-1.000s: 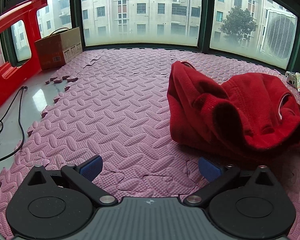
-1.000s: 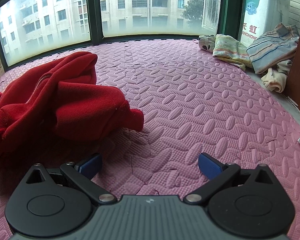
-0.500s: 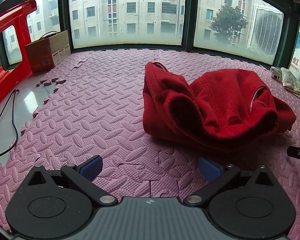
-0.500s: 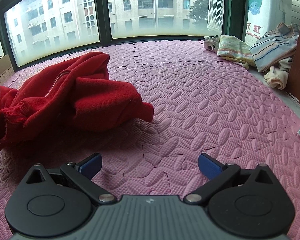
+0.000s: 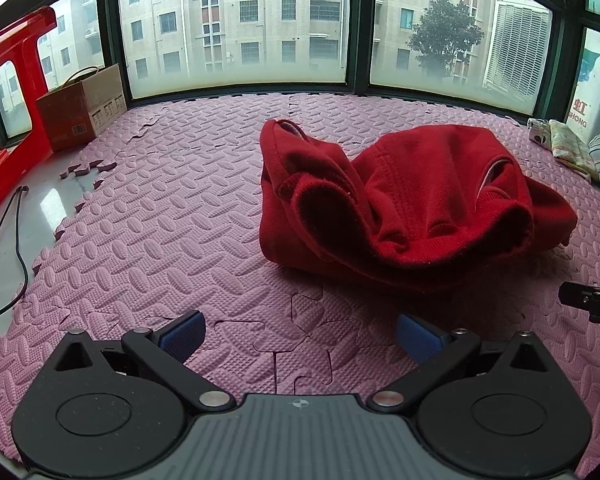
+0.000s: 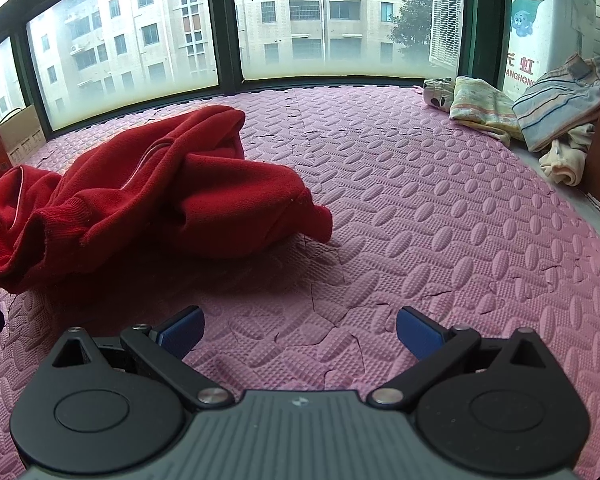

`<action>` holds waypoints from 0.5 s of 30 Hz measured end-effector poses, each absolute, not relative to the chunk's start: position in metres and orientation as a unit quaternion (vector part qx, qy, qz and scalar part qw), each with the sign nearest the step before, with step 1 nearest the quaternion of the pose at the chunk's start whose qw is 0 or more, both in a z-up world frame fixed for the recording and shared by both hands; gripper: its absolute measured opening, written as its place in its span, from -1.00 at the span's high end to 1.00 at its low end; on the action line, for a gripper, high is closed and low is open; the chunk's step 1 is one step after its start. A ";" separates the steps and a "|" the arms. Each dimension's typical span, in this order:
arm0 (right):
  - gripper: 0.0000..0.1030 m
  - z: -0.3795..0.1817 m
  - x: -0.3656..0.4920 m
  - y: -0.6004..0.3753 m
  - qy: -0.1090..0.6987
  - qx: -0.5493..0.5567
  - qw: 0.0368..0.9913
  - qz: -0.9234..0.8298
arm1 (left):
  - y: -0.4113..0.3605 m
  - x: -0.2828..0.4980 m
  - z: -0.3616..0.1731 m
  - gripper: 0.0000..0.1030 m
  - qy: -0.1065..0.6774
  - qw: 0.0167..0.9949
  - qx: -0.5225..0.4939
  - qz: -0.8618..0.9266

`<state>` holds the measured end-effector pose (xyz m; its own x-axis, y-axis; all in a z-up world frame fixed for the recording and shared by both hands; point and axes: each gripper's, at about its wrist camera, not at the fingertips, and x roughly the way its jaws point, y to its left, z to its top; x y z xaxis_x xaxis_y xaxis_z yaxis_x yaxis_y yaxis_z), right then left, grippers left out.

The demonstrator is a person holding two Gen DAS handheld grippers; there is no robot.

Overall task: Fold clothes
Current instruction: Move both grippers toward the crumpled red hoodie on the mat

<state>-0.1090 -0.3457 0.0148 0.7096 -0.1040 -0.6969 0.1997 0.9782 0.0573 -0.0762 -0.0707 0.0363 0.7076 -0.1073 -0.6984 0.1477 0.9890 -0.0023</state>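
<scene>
Pink mat [image 5: 172,216], one red garment [image 5: 412,200]

Floor covered in pink interlocking foam mats [image 5: 172,216], some tiles loose at the left edge, where bare glossy floor [image 5: 4,264] showed with a black cable [image 5: 18,240] across it; dark-framed windows [image 5: 236,24] ran along the far side, admitting hazy daylight; apartment blocks and a tree [image 5: 446,36] stood outside; a cardboard box [image 5: 82,106] sat by the glass; a red plastic frame [image 5: 8,92] stood left.
</scene>
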 end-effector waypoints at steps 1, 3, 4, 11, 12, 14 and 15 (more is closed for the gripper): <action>-1.00 0.015 -0.109 -0.344 0.372 0.063 0.923 -0.080 | -0.071 -0.076 0.036 -1.00 0.377 0.923 0.027 -0.069; -1.00 0.015 -0.110 -0.343 0.372 0.063 0.923 -0.078 | -0.072 -0.077 0.037 -1.00 0.377 0.923 0.028 -0.071; -1.00 0.016 -0.110 -0.343 0.372 0.063 0.923 -0.077 | -0.072 -0.077 0.037 -1.00 0.377 0.923 0.028 -0.071; -1.00 0.020 -0.110 -0.341 0.369 0.063 0.925 -0.071 | -0.073 -0.076 0.037 -1.00 0.379 0.922 0.028 -0.074; -1.00 0.021 -0.110 -0.341 0.368 0.063 0.925 -0.070 | -0.073 -0.076 0.038 -1.00 0.379 0.922 0.028 -0.075; -0.99 0.023 -0.110 -0.339 0.366 0.063 0.926 -0.067 | -0.074 -0.076 0.039 -1.00 0.378 0.922 0.028 -0.076; -0.99 0.024 -0.109 -0.339 0.365 0.063 0.927 -0.065 | -0.074 -0.075 0.039 -1.00 0.378 0.922 0.027 -0.076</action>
